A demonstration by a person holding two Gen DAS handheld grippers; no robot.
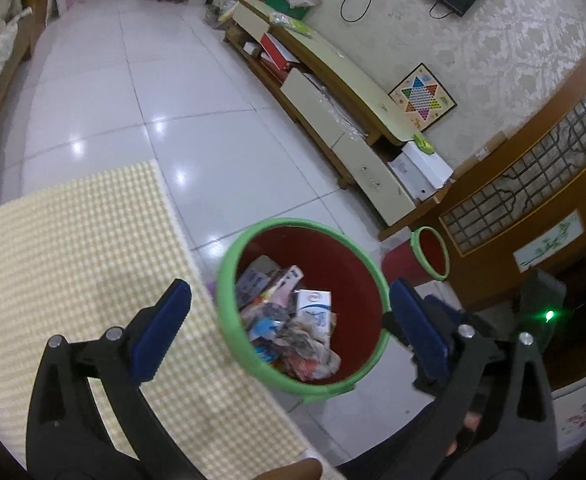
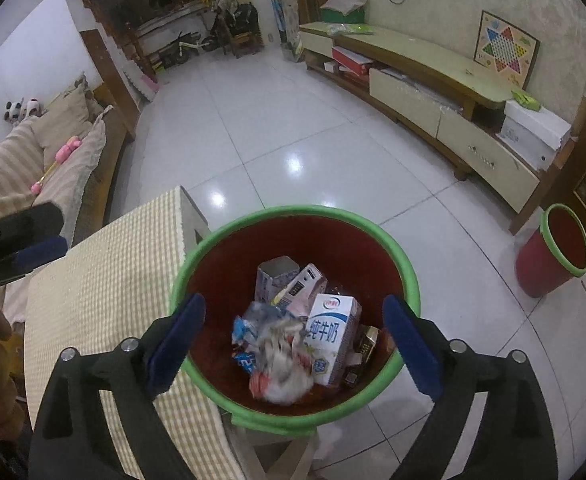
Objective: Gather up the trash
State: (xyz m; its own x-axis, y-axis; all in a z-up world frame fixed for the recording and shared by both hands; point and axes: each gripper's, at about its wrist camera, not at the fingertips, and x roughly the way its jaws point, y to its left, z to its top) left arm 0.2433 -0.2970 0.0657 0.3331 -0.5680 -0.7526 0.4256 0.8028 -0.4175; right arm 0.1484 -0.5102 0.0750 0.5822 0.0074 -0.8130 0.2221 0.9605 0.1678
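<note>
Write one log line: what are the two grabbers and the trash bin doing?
left gripper: open, empty | right gripper: open, empty, above bin | red bin: holds milk carton, wrappers | second bin: by cabinet

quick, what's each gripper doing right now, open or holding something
Left gripper: open, holding nothing, beside the red bin.
Right gripper: open, holding nothing, above the bin's trash.
</note>
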